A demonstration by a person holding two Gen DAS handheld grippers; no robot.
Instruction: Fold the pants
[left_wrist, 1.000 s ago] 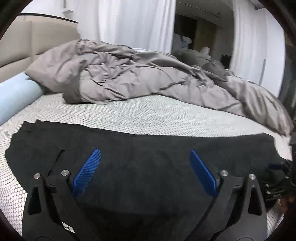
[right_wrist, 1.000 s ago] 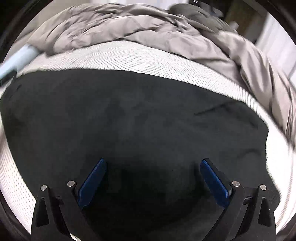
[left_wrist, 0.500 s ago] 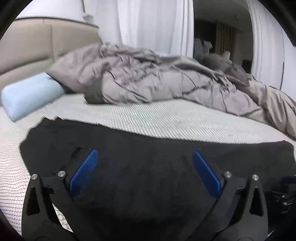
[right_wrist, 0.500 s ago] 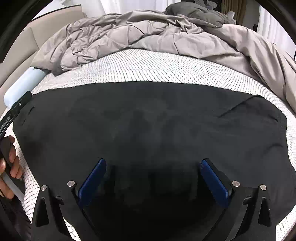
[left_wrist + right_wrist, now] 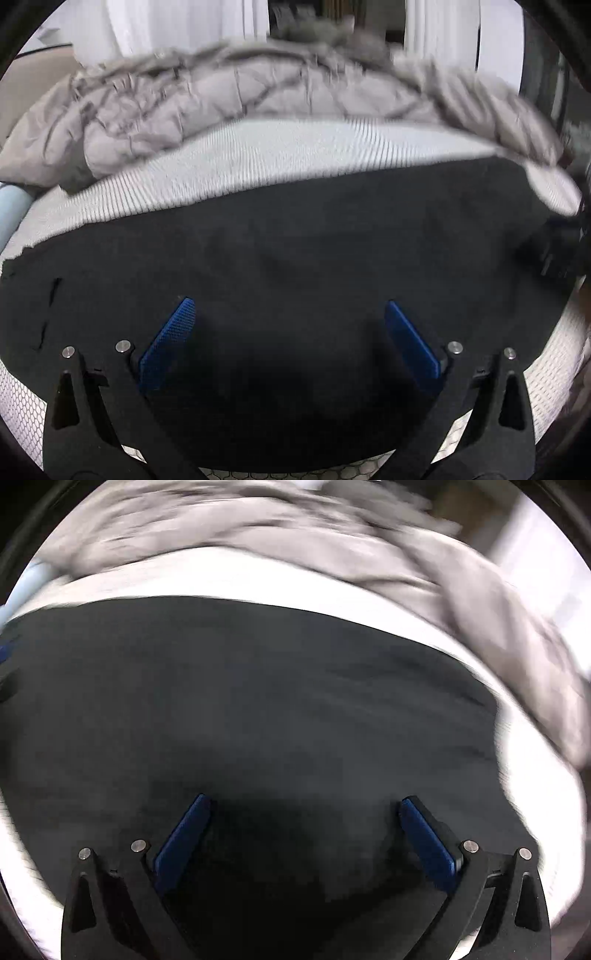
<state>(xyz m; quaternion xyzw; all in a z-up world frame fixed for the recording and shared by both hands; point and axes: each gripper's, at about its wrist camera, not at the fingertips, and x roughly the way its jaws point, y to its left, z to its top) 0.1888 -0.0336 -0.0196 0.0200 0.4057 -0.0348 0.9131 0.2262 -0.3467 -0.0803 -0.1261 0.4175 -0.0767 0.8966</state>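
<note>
the black pants (image 5: 314,236) lie spread flat across the near part of the mattress (image 5: 280,147), reaching almost from its left edge to its right edge, with the crumpled grey duvet (image 5: 236,96) heaped along the far side. the left gripper (image 5: 286,314) hangs over the pants with its blue pads (image 5: 168,343) spread wide and nothing between them. the right gripper (image 5: 304,814) is the same, wide apart and empty above the dark cloth, though both views are blurred.

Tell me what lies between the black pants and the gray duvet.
In both wrist views, only a bare strip of white textured mattress separates the black pants from the gray duvet.
</note>
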